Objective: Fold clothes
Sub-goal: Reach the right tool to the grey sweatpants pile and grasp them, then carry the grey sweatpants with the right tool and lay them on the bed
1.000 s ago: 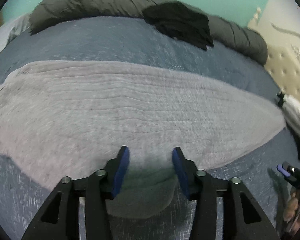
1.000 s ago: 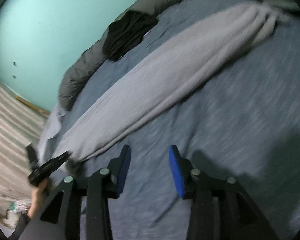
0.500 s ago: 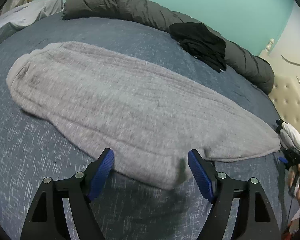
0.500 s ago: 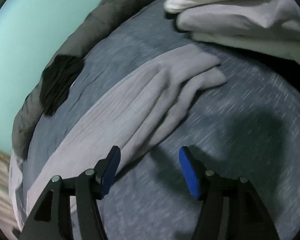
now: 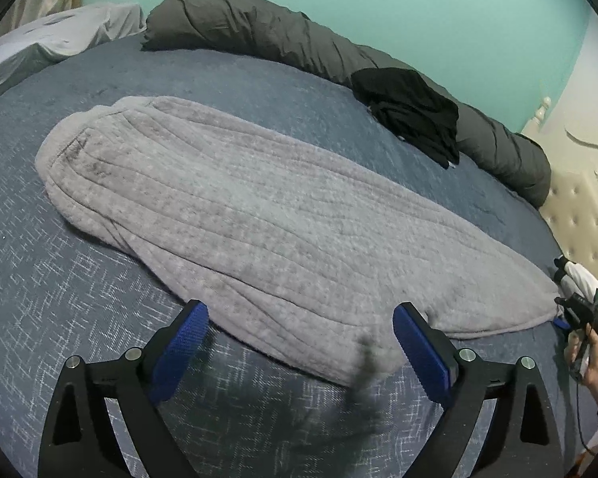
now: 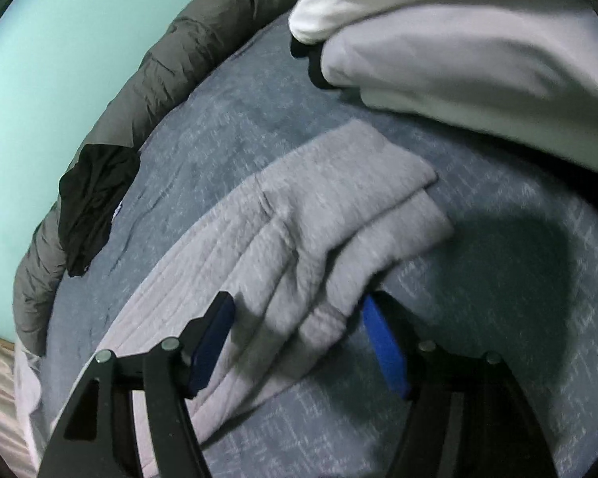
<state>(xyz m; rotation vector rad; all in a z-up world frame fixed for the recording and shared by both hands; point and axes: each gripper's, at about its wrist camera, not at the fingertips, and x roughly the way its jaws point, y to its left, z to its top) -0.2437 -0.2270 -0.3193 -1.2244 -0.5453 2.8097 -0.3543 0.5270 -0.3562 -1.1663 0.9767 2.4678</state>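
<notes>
My left claw (image 5: 301, 342) gapes wide, empty, over the grey ribbed garment (image 5: 259, 215) on the bed (image 5: 40, 286). My right claw (image 6: 299, 342) straddles its layered end at twelve o'clock, open.

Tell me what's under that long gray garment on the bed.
The gray garment lies flat on the blue bedspread, which shows all around it. Anything beneath the cloth is covered and cannot be seen.

My left wrist view: high, facing across the bed (image 5: 259, 91) | right wrist view: low, close on the grey garment (image 6: 299, 231) end | both share garment, black clothes (image 5: 410, 111).
</notes>
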